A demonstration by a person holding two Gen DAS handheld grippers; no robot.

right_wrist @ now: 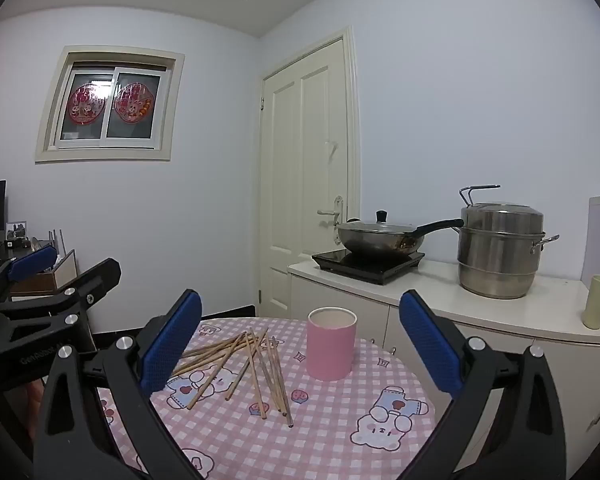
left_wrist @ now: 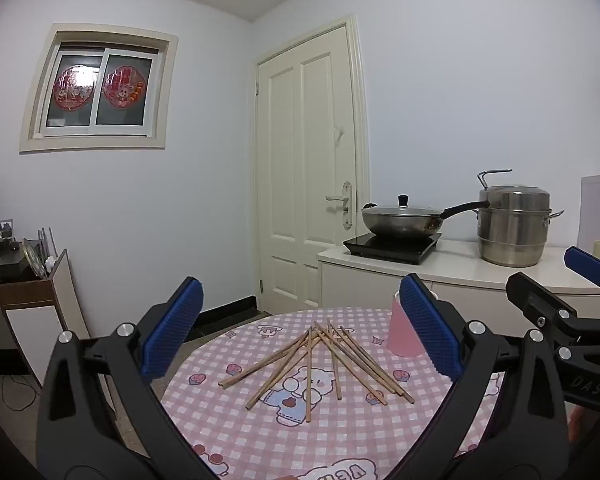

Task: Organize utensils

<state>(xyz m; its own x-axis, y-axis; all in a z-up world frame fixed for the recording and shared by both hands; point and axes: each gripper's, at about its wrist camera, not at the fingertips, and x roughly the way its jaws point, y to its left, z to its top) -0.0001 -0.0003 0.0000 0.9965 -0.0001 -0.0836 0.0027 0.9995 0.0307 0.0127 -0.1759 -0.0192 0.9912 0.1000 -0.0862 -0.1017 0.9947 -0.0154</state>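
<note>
Wooden chopsticks [right_wrist: 240, 368] lie crossed left of the pink cup [right_wrist: 331, 344]; with both grippers, left gripper [left_wrist: 300, 332] and right gripper [right_wrist: 300, 340], spread empty, pinch one outer stick first.

Matt wooden chopsticks [left_wrist: 312, 364], smooth pink cup [right_wrist: 331, 344], checked cloth tablecloth [right_wrist: 340, 412].

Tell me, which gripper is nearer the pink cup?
Right. The right gripper, open, faces the pink cup almost straight ahead; the left gripper, also open, faces the chopsticks, cup off to its right.
</note>
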